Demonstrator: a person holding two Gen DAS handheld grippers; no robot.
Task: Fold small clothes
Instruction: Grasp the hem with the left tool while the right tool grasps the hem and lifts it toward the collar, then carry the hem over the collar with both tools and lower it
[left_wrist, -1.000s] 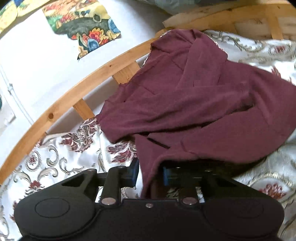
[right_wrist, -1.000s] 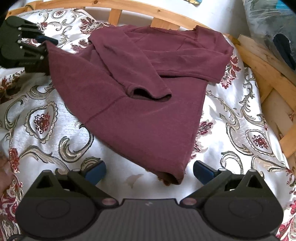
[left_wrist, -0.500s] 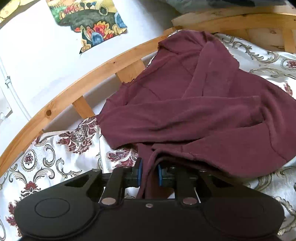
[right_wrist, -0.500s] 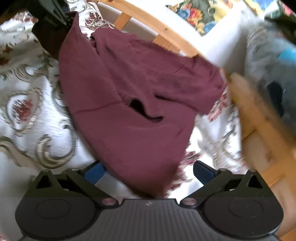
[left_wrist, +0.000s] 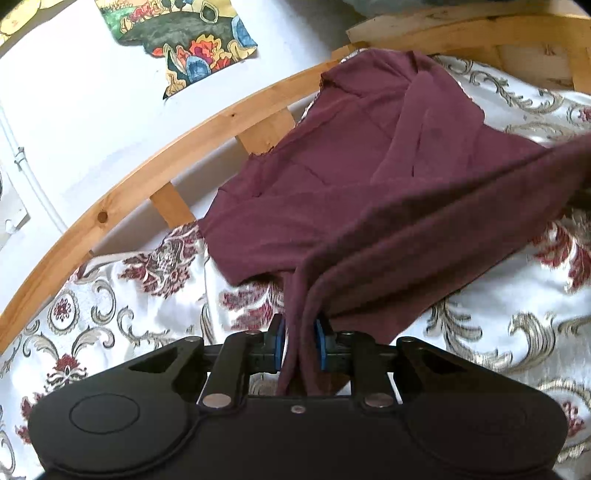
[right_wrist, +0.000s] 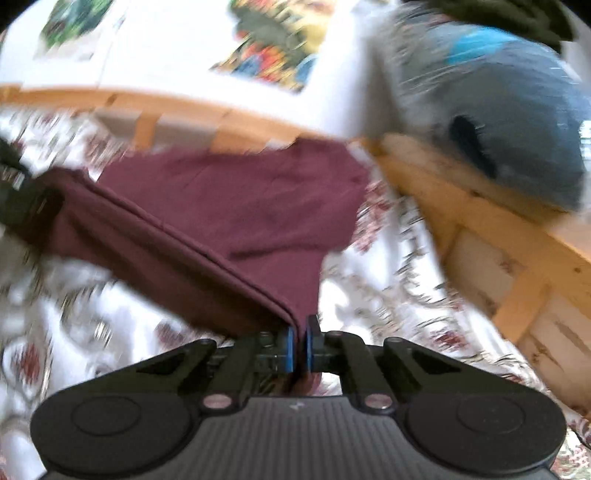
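Setting: white bedspread (left_wrist: 155, 306) patterned in gold scrolls and dark red flowers, edged by a curved wooden rail (left_wrist: 155, 177) under a white wall.
Wall: colourful floral picture (left_wrist: 192, 48) above the rail.
Left gripper (left_wrist: 299, 345): blue pads pressed tight on a bunched edge of the maroon shirt (left_wrist: 369, 206), fabric running up out of the clamp.
Shirt: draped from the left clamp away toward the rail, top part lying on the bedspread just beside the rail, a taut band stretching off to the right.
Right gripper (right_wrist: 300, 349): pads nearly together, pinching a doubled hem of the shirt (right_wrist: 236, 206).
Change on the left: a second ago the pads stood apart around the cloth; now they are clamped on it.
Change on the right: a second ago the fingers were wide open with the hem lying between them on the bedspread; now they have closed and the hem is raised off it.
Writing: no lettering I can read anywhere.
Left view only: sharp sight of the shirt's folds and the knot in the rail.
Right view only: heavily blurred; grey-blue bundle (right_wrist: 517, 122) beyond the rail, and the left gripper (right_wrist: 18, 192) dark at the shirt's far corner.
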